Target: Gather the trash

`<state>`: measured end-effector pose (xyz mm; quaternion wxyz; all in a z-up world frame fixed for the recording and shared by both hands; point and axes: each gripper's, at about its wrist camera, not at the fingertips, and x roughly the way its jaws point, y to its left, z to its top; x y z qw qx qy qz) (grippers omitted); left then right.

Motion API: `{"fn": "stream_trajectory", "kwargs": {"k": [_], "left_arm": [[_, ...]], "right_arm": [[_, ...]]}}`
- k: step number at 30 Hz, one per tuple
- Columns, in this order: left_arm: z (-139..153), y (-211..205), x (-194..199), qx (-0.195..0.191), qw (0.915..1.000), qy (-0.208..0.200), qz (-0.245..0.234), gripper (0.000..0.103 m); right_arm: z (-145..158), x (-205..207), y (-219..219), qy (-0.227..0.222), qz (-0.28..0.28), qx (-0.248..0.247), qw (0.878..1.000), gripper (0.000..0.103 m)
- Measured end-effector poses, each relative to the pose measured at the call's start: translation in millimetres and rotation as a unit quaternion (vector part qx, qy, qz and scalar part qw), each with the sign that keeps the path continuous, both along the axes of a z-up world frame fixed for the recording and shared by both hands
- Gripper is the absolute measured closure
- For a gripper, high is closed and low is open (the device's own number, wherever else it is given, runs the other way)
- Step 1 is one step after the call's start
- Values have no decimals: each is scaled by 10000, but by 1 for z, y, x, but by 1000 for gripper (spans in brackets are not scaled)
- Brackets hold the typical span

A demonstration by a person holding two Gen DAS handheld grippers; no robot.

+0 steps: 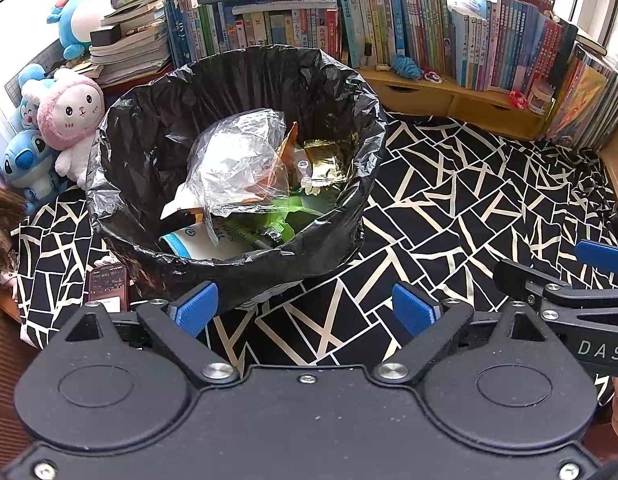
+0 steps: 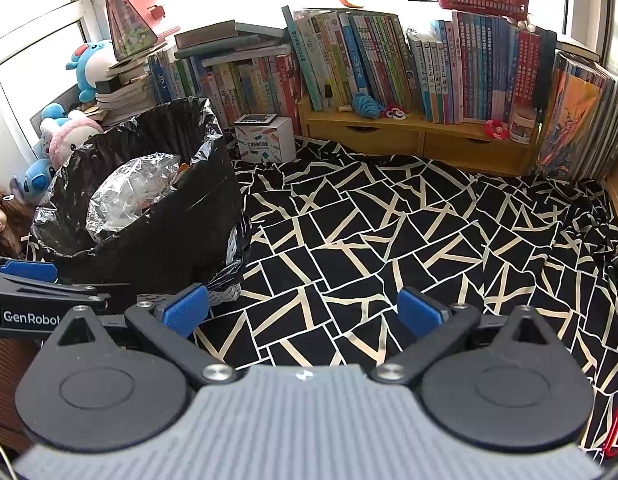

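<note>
A bin lined with a black bag (image 1: 149,128) stands on the black-and-cream patterned cloth (image 1: 449,200). Inside lie a crumpled clear plastic bag (image 1: 237,160), a gold foil wrapper (image 1: 325,160), green scraps and a white-and-blue packet. My left gripper (image 1: 307,310) hovers just in front of the bin's near rim, jaws wide open with nothing between the blue pads. In the right wrist view the bin (image 2: 157,216) stands at the left, and my right gripper (image 2: 305,310) hangs open over bare cloth (image 2: 389,220), holding nothing.
Rows of books (image 1: 409,28) on a low wooden shelf (image 1: 449,96) line the back. Plush toys (image 1: 69,116) crowd the left, a doll (image 2: 5,224) beside them. A white box (image 2: 263,138) stands behind the bin. A dark phone-like device (image 1: 107,284) lies left of the bin.
</note>
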<state>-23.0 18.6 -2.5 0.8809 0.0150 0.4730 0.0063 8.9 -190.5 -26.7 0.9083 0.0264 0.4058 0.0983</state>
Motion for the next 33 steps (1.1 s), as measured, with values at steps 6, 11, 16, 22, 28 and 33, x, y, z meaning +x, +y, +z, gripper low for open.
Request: {"fn": "stream_trajectory", "kwargs": {"k": [6,11,16,22,28,33], "left_arm": [[-2,1,1,18,10000,38,32,9],[-3,1,2,2,10000,60,37,9],[-4,0,4,27,10000,67,9,10],[-5,0,5,24,10000,79,13,10],[-6,-1,7,19,9999,102,-7,10],[-7,-2,7,31,9999,114,-32,10]], "right_arm": [[-1,0,0,4,10,2,10000,0],[-3,1,1,18,26,-2,10000,0],[-3,1,1,36,14,-10,10000,0],[-4,2,1,48,2,-17,10000,0],[-5,3,0,60,4,-14,10000,0],[-7,3,0,79,-13,-12,10000,0]]}}
